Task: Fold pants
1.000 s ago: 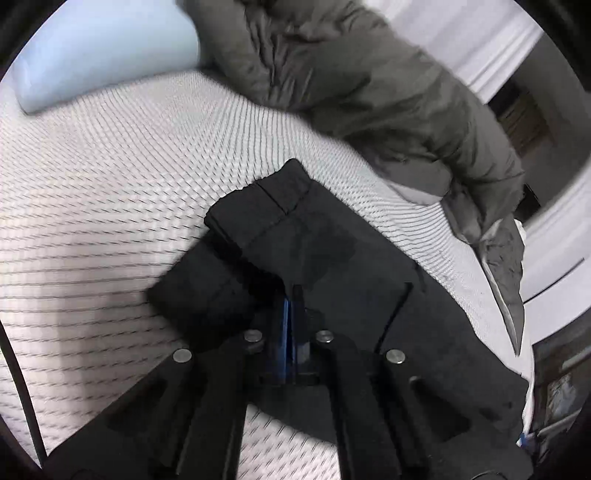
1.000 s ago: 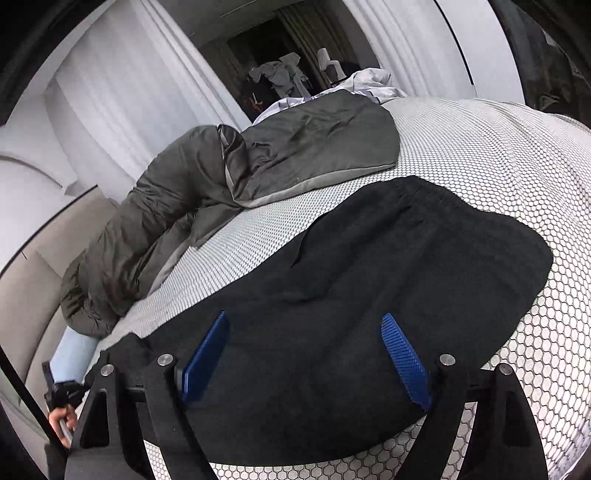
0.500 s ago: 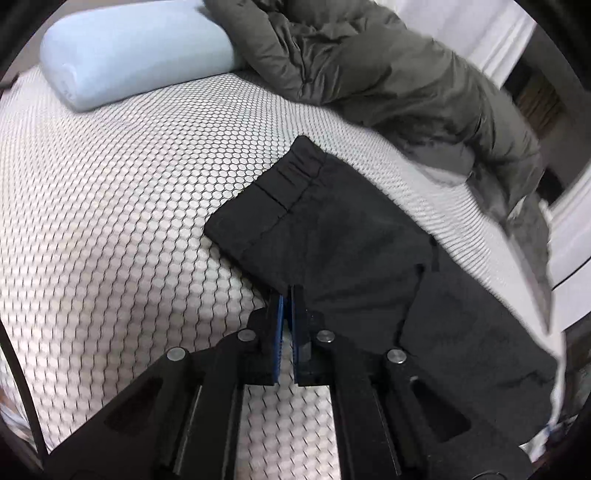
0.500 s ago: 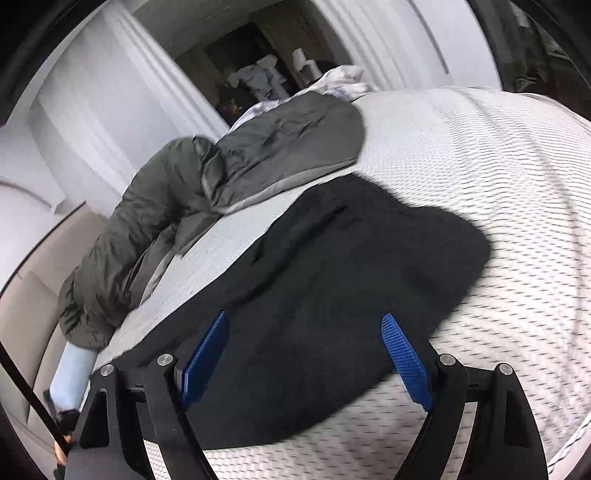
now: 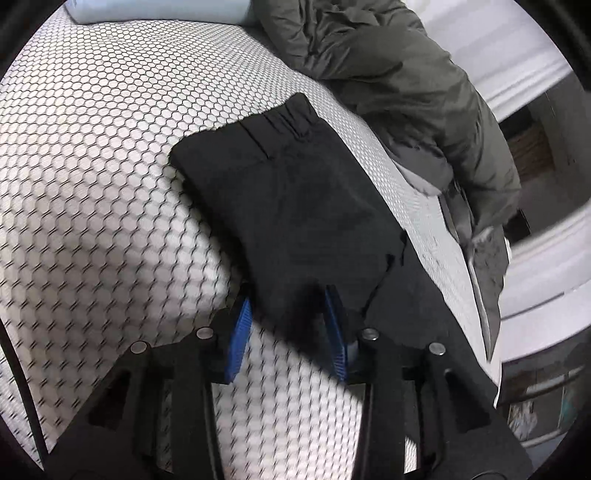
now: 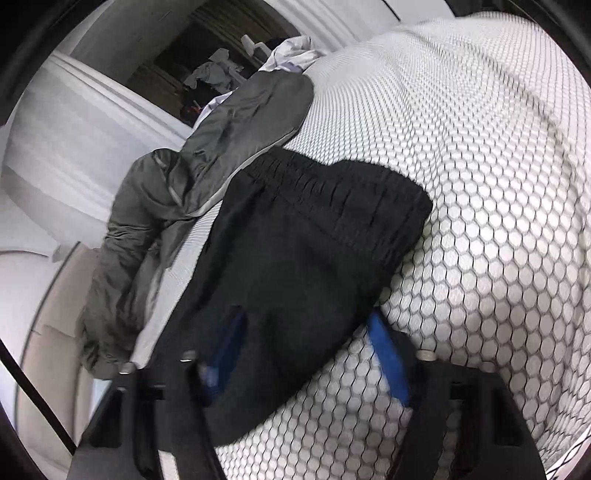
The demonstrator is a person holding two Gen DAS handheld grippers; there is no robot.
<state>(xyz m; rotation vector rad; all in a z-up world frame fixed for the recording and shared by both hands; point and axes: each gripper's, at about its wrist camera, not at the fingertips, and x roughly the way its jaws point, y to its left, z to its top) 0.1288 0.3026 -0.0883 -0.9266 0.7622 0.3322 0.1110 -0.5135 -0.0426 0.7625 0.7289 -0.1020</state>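
Black pants (image 5: pixel 295 192) lie folded on the white honeycomb-patterned mattress (image 5: pixel 92 166), the gathered elastic waistband (image 6: pixel 351 199) at the far end in the right wrist view. My left gripper (image 5: pixel 288 332) is low over the near edge of the folded cloth. Its jaws are opening, with the dark edge lying loosely between the blue pads (image 5: pixel 240 339). My right gripper (image 6: pixel 306 354) sits over the pants (image 6: pixel 288 280) near the waistband end. Its jaws are closing, with black cloth between the pads (image 6: pixel 388 358), which stand well apart.
A rumpled grey-green padded jacket (image 5: pixel 406 81) lies along the far side of the pants and shows in the right wrist view as the jacket (image 6: pixel 184 184). A pale blue pillow (image 5: pixel 155 9) rests at the mattress's far end. White curtains (image 6: pixel 74 129) hang beyond the bed.
The left gripper, shut on the pants' edge before, has sunk lower and its jaws have parted. The right gripper has slid and rolled toward the waistband end, its jaws narrowing.
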